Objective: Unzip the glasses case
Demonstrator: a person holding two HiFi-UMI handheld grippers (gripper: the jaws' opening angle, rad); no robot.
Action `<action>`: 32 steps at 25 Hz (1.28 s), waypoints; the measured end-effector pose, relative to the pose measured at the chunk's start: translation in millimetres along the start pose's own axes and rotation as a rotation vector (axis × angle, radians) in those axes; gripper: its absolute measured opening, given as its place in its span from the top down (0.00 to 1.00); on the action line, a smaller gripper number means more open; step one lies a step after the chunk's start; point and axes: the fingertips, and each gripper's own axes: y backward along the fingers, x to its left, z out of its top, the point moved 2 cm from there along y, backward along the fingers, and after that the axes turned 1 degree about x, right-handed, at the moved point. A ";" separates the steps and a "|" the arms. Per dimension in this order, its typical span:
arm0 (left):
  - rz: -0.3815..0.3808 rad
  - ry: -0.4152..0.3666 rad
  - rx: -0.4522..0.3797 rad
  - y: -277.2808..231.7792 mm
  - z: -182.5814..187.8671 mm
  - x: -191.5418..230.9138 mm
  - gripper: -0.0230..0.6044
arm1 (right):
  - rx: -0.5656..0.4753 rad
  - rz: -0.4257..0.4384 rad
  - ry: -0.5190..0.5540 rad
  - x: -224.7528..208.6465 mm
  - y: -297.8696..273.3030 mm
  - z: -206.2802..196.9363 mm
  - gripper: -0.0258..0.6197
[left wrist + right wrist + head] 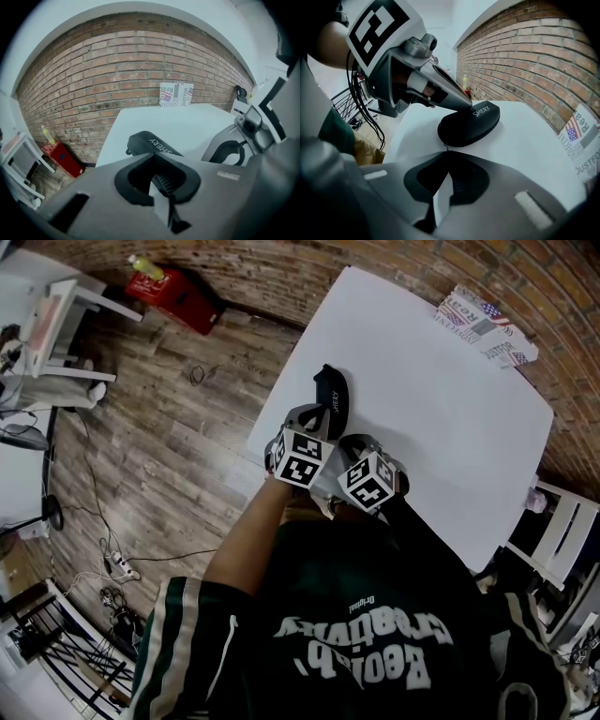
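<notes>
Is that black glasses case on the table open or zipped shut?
Shut: the glasses case shows its two halves meeting with no gap along the visible edge, and its zipper pull sits at the near end.

brick wall (117, 79) round the back, worn wood floor (159, 446) below. white table (441, 399) stands near it, a flag-print bag (483, 322) on its far corner. red box (173, 287) by the wall, cables (112, 568) tangled on the floor, white chair (567, 521) at the right.
</notes>
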 end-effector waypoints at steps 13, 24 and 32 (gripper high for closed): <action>-0.001 -0.015 0.005 -1.8 0.3 -0.1 0.95 | 0.008 -0.038 0.014 -11.9 2.3 -2.8 0.94; -0.010 -0.033 0.012 -3.9 1.8 -2.0 0.95 | 0.016 -0.066 0.027 -25.5 3.4 -5.0 0.94; -0.011 -0.040 0.019 -5.7 2.0 -2.6 0.95 | 0.007 -0.063 0.032 -34.5 1.6 -5.2 0.94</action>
